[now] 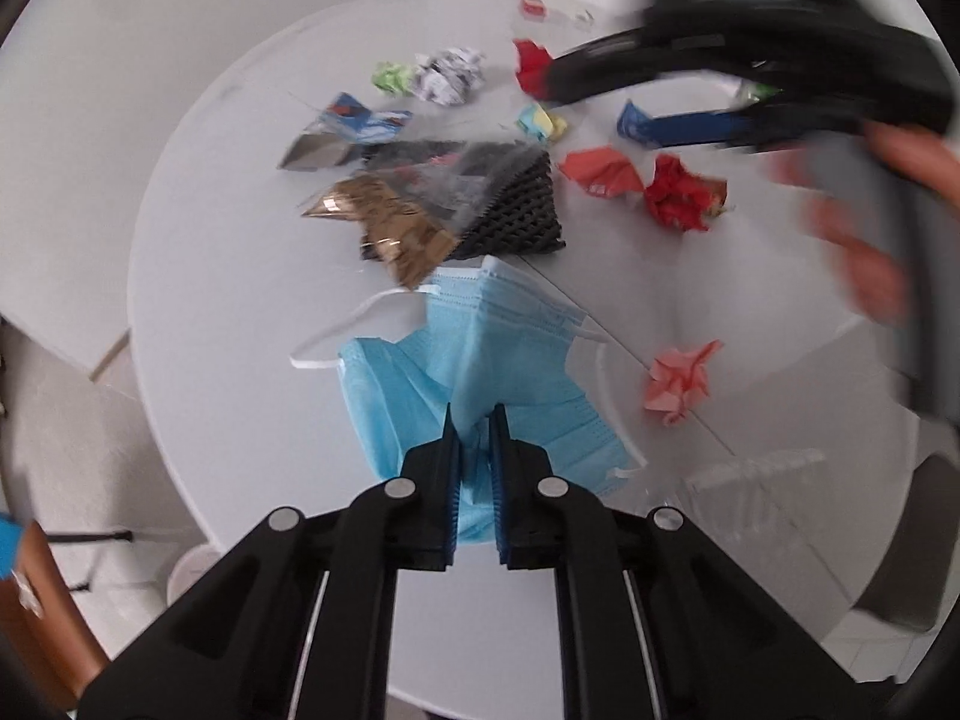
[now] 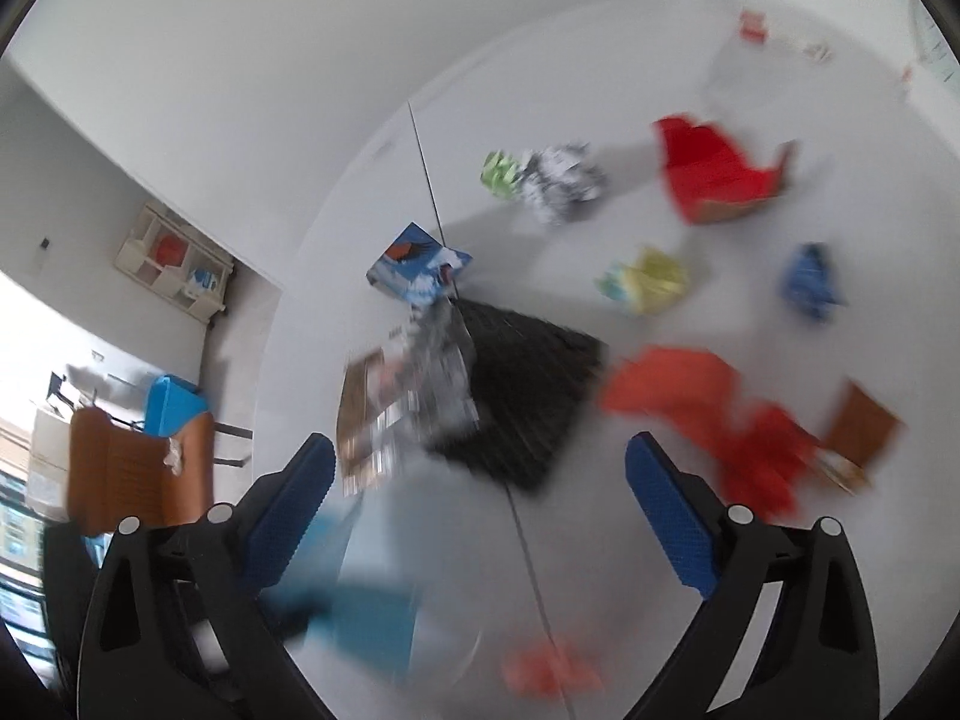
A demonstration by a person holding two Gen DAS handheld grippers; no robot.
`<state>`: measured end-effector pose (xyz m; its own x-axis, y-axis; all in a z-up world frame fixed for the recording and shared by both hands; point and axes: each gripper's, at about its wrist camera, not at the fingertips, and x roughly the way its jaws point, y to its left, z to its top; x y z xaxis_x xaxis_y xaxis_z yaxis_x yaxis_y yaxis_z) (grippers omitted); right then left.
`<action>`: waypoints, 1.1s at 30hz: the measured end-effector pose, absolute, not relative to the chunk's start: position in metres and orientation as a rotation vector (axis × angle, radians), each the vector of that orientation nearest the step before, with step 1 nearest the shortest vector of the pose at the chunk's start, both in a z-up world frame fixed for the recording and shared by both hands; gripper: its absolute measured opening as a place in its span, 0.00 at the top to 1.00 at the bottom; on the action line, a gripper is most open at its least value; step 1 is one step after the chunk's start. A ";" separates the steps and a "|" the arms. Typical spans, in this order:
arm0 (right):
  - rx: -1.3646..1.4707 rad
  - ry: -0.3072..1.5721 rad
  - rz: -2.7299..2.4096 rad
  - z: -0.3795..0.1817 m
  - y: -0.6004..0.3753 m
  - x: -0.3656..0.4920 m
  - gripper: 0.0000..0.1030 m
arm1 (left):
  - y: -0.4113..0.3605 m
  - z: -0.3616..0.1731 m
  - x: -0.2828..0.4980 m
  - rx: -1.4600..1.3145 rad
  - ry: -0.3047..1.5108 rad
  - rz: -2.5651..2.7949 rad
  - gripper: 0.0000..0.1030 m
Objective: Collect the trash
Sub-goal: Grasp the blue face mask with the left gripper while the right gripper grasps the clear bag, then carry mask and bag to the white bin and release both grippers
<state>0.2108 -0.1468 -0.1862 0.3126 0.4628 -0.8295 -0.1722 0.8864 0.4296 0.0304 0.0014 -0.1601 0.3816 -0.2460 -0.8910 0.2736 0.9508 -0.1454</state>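
Observation:
My left gripper (image 1: 474,420) is shut on a light blue face mask (image 1: 480,354) and holds it over the near side of the round white table (image 1: 240,276). My right gripper (image 2: 480,450) is open and empty above the table; it also shows blurred in the left wrist view (image 1: 600,96) at the upper right. Trash lies scattered: a black mesh sheet (image 1: 516,204) (image 2: 528,396), a clear and brown wrapper (image 1: 390,222) (image 2: 408,396), a blue printed wrapper (image 1: 354,120) (image 2: 420,264), a black-and-white paper ball (image 1: 450,75) (image 2: 558,180), red crumpled wrappers (image 1: 684,192) (image 2: 714,168) and a pink paper ball (image 1: 681,381).
A green scrap (image 1: 390,78), a yellow scrap (image 1: 540,120) (image 2: 648,279), a blue scrap (image 2: 810,282) and an orange wrapper (image 1: 600,171) (image 2: 672,384) also lie on the table. A brown chair (image 2: 138,468) and a blue bin (image 2: 174,408) stand on the floor to the left.

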 end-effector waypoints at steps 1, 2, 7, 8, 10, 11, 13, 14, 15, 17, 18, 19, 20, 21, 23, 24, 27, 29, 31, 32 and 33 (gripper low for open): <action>0.306 1.207 0.418 -0.196 -0.140 0.222 0.12 | 0.011 -0.153 0.024 -0.001 1.116 -0.320 0.92; 0.324 1.230 0.407 -0.203 -0.138 0.228 0.16 | 0.017 -0.149 0.021 -0.016 1.106 -0.313 0.92; 0.482 1.345 0.374 -0.238 -0.128 0.248 0.37 | 0.057 -0.129 -0.001 -0.086 1.067 -0.270 0.92; 0.495 1.355 0.374 -0.239 -0.126 0.247 0.46 | 0.065 -0.127 -0.005 -0.093 1.064 -0.261 0.92; 0.513 1.371 0.374 -0.243 -0.123 0.244 0.68 | 0.076 -0.124 -0.010 -0.103 1.055 -0.247 0.92; 0.526 1.370 0.375 -0.243 -0.123 0.242 0.76 | 0.083 -0.122 -0.013 -0.115 1.051 -0.241 0.92; 0.553 1.354 0.386 -0.241 -0.124 0.241 0.89 | 0.094 -0.120 -0.016 -0.127 1.047 -0.229 0.92; 0.554 1.342 0.388 -0.237 -0.123 0.240 0.94 | 0.101 -0.121 -0.019 -0.130 1.048 -0.225 0.92; 0.548 1.319 0.386 -0.231 -0.124 0.235 0.94 | 0.108 -0.121 -0.022 -0.129 1.051 -0.218 0.92; 0.533 1.279 0.378 -0.217 -0.125 0.229 0.95 | 0.125 -0.123 -0.031 -0.120 1.059 -0.192 0.92; 0.529 1.254 0.384 -0.207 -0.125 0.223 0.95 | 0.133 -0.126 -0.036 -0.118 1.066 -0.182 0.92; 0.518 1.235 0.386 -0.200 -0.124 0.219 0.95 | 0.143 -0.126 -0.041 -0.121 1.077 -0.174 0.92; 0.499 1.218 0.385 -0.191 -0.123 0.214 0.95 | 0.154 -0.129 -0.047 -0.128 1.091 -0.160 0.92; 0.474 1.193 0.392 -0.177 -0.119 0.204 0.95 | 0.164 -0.132 -0.053 -0.137 1.103 -0.141 0.92; 0.454 1.166 0.411 -0.159 -0.112 0.192 0.95 | 0.181 -0.142 -0.063 -0.154 1.131 -0.111 0.92; 0.443 1.156 0.424 -0.150 -0.108 0.185 0.95 | 0.192 -0.151 -0.069 -0.163 1.155 -0.085 0.92; 0.378 1.134 0.478 -0.123 -0.083 0.155 0.95 | 0.217 -0.184 -0.082 -0.200 1.229 -0.033 0.92; 0.345 1.139 0.515 -0.114 -0.066 0.141 0.95 | 0.231 -0.210 -0.089 -0.231 1.282 0.002 0.92; 0.316 1.153 0.553 -0.108 -0.050 0.126 0.93 | 0.240 -0.231 -0.093 -0.242 1.324 0.035 0.83; 0.282 1.164 0.572 -0.107 -0.039 0.117 0.92 | 0.244 -0.245 -0.095 -0.235 1.352 0.067 0.75; 0.253 1.170 0.582 -0.106 -0.035 0.108 0.91 | 0.248 -0.255 -0.097 -0.228 1.372 0.101 0.46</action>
